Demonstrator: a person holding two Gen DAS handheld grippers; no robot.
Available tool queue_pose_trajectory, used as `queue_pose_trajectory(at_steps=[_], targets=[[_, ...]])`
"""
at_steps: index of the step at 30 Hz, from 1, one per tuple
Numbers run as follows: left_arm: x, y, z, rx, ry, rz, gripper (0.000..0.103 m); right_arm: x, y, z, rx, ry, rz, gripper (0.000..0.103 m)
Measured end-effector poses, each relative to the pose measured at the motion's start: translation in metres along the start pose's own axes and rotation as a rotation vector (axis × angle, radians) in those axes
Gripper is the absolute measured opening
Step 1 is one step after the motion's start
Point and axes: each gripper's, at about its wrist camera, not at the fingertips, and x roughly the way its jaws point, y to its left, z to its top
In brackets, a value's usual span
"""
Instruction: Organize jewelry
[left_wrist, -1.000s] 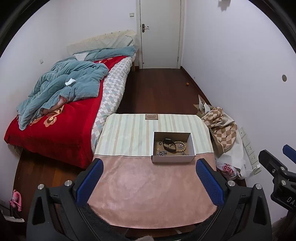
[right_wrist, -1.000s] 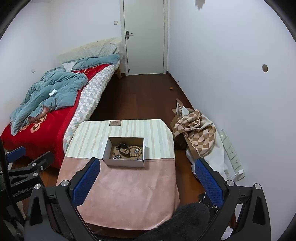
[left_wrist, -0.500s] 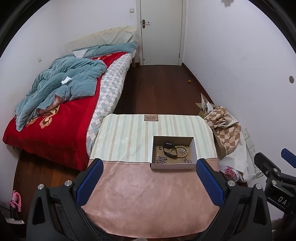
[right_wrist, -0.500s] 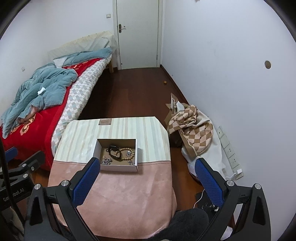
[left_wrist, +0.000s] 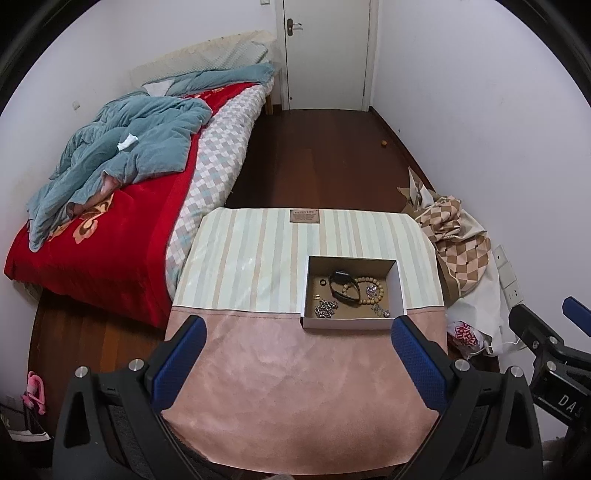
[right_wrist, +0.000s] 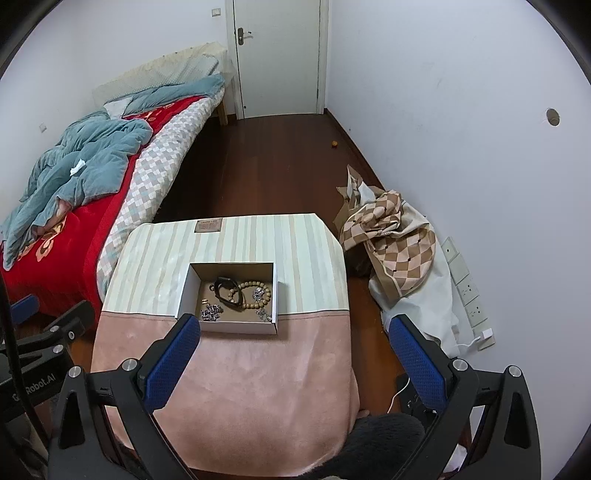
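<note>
A small open cardboard box (left_wrist: 351, 325) stands on the table, at the seam between the striped cloth and the pink cloth; it also shows in the right wrist view (right_wrist: 236, 328). Inside lie a black band (left_wrist: 343, 287), a wooden bead bracelet (left_wrist: 369, 291), a silver chain (left_wrist: 325, 308), a small dark ring (left_wrist: 322, 283) and other small pieces. My left gripper (left_wrist: 295, 362) is open and empty, held above the pink cloth short of the box. My right gripper (right_wrist: 291, 360) is open and empty, above the table's near right part.
The table (left_wrist: 295, 406) wears a pink cloth in front and a striped cloth (left_wrist: 251, 258) behind. A bed (left_wrist: 110, 206) with a red cover and blue quilt stands left. Checked fabric and bags (left_wrist: 458, 243) lie on the floor at the right, by the wall. A closed door (left_wrist: 325, 51) is far back.
Both grippers have risen and tilted down and come a little closer to the table, so the box sits larger and lower in view. Both stay open. Nothing on the table has moved.
</note>
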Motion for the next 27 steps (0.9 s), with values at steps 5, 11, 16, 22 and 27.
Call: queue_pose_trajectory(at_steps=[5, 11, 16, 22, 27], targets=[[0.000, -0.003, 0.002, 0.008, -0.001, 0.000, 0.102, 0.003, 0.002, 0.004, -0.005, 0.004, 0.000, 0.103], [-0.004, -0.003, 0.004, 0.012, -0.012, -0.008, 0.102, 0.004, 0.004, 0.005, -0.011, 0.007, 0.005, 0.103], [-0.008, -0.002, 0.004, 0.005, -0.022, -0.010, 0.103, -0.001, 0.006, 0.005, -0.019, 0.000, 0.006, 0.103], [-0.013, -0.003, 0.004, 0.010, -0.033, -0.009, 0.103, -0.006, 0.005, 0.005, -0.021, -0.009, 0.003, 0.103], [-0.017, -0.004, 0.003, 0.011, -0.041, 0.004, 0.103, -0.010, 0.003, 0.005, -0.019, -0.011, 0.006, 0.103]])
